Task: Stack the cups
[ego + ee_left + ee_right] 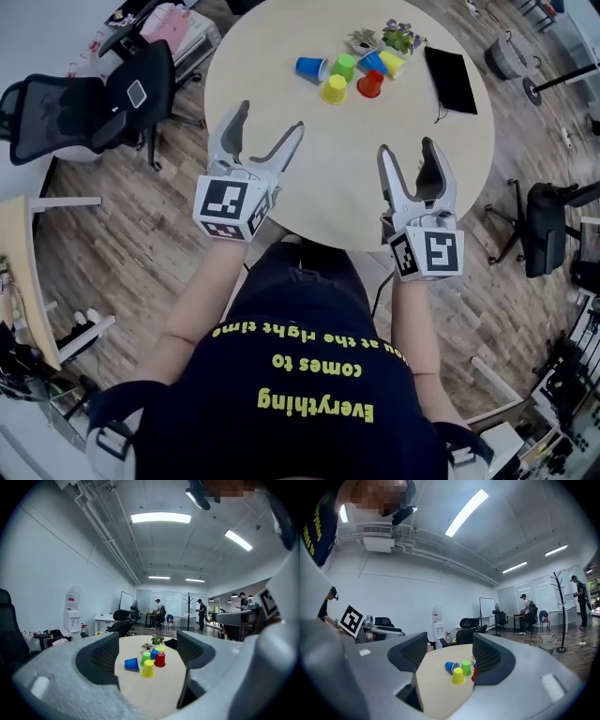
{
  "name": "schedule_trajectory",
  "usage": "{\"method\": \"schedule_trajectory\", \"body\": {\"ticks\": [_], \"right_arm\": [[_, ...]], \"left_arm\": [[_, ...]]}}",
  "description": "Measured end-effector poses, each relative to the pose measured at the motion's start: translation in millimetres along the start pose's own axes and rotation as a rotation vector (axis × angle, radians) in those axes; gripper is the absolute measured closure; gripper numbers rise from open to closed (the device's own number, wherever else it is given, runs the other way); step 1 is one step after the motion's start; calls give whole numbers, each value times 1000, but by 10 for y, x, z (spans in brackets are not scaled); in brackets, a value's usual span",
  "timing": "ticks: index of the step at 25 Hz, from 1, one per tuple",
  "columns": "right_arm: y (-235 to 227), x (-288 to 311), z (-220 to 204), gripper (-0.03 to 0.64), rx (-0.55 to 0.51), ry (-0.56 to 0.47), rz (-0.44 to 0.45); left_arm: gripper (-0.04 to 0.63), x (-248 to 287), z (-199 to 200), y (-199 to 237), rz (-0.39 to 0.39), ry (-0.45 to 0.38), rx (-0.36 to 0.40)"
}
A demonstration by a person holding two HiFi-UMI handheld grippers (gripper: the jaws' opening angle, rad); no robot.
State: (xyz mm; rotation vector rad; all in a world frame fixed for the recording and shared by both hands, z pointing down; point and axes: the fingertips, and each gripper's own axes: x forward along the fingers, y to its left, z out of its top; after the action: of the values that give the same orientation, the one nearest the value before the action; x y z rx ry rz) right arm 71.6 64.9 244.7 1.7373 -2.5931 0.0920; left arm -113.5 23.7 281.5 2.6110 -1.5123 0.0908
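Note:
Several plastic cups stand loose at the far side of the round table. A blue cup lies on its side; a green cup, a yellow cup and a red cup stand upside down, with another blue cup and yellow cup behind. My left gripper and right gripper hover open over the near edge, well short of the cups, nothing between their fingers. The left gripper view shows the blue cup, yellow cup and red cup ahead. In the right gripper view the right finger partly hides the red cup.
Two small potted plants and a black pouch lie behind and right of the cups. Office chairs stand left of the table, another chair on the right. People stand far off near a coat rack.

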Motion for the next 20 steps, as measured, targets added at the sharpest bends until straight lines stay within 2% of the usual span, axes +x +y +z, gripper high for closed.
{"method": "schedule_trajectory", "body": {"ticks": [5,10,13,20], "right_arm": [[-238,354,-21,319,13,8,78],[-502,610,-187,319,48,46,133],[-596,721,-293,319,56,69,160],[-700,922,-480,319,74,110,145]], "left_arm": [[207,313,-73,63,61,21,-7],[207,613,-306,105,97,66,-46],[207,740,-395,125,121,85,-44],[207,1021,-523,141,94,110,-54]]}}
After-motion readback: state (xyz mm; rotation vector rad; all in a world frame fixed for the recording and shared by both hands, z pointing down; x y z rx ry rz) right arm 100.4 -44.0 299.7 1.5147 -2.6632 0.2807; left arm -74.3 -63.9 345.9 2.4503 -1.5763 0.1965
